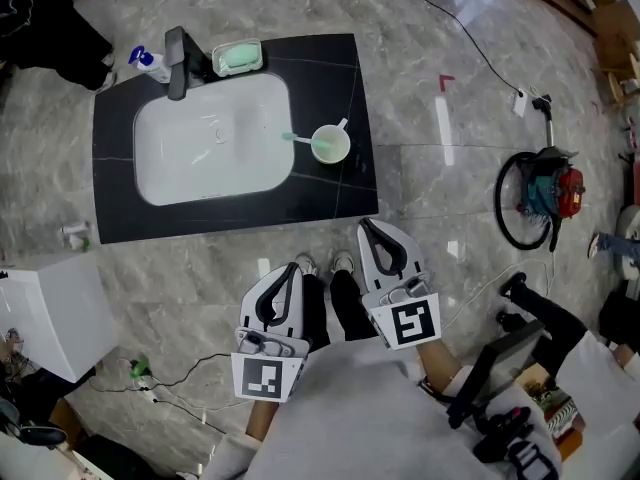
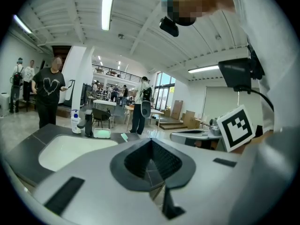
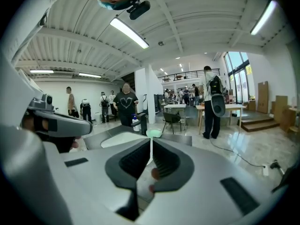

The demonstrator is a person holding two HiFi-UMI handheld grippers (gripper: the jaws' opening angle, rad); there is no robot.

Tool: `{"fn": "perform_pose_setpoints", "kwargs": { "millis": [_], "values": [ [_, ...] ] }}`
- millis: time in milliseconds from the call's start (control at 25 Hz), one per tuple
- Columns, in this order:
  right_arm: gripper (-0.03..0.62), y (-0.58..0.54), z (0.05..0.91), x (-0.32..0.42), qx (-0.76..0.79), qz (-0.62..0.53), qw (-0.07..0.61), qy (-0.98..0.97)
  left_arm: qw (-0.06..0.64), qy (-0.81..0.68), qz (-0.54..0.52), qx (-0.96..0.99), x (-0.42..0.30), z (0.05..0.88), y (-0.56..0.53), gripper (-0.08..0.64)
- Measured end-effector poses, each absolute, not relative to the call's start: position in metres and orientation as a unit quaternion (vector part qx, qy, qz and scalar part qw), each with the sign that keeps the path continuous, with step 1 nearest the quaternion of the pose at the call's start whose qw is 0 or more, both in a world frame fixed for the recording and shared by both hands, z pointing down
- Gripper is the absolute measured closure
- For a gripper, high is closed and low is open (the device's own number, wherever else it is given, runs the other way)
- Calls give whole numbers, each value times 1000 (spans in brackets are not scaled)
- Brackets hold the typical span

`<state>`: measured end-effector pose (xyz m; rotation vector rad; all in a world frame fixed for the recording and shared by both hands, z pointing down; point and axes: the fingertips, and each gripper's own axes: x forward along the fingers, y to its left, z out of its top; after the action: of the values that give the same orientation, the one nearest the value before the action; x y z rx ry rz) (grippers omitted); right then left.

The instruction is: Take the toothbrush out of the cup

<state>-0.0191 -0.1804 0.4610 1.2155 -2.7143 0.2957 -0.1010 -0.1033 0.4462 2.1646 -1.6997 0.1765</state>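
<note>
A pale green cup point(image 1: 331, 145) stands on the black counter point(image 1: 115, 118) at the right rim of the white sink point(image 1: 210, 143). A toothbrush point(image 1: 298, 138) leans out of the cup to the left, over the basin. Both grippers hang over the floor in front of the counter, well short of the cup. My left gripper point(image 1: 294, 267) is shut with nothing in it, and its jaws point(image 2: 151, 140) meet at the tip. My right gripper point(image 1: 366, 224) is also shut and empty; past its tips point(image 3: 151, 138) the cup point(image 3: 153, 133) shows small and far.
A black faucet point(image 1: 177, 60), a green soap dish point(image 1: 238, 57) and a blue-topped bottle point(image 1: 148, 63) sit at the counter's back. A white box point(image 1: 45, 313) stands on the left. A red and green machine point(image 1: 545, 190) and cables lie on the right. People stand beyond the counter point(image 3: 125, 102).
</note>
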Motion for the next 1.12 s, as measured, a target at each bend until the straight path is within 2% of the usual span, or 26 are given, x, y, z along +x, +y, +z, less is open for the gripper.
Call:
{"fn": "perform_pose_setpoints", "kwargs": {
  "millis": [160,200,360,400,680,1120],
  "values": [
    [586,-182,484,-24,393,118,134,-902,192,-607,65,768,-106,448,-104,557],
    [583,-184,486,-28,391,116,127,-904,193,-608,66,767,-108,448,-105,555],
    [493,-203,477,-46,403,89,74,-908,195,-612,69,763,-114,449,-105,555],
    [471,-207,479,-49,403,86,75,-908,196,-612,71,763,-115,449,-106,555],
    [419,-233,513,-73,406,66,109,-905,203,-613,74,760,-120,453,-110,555],
    [403,-273,564,-101,418,84,169,-888,181,-615,99,761,-135,458,-112,555]
  ]
}}
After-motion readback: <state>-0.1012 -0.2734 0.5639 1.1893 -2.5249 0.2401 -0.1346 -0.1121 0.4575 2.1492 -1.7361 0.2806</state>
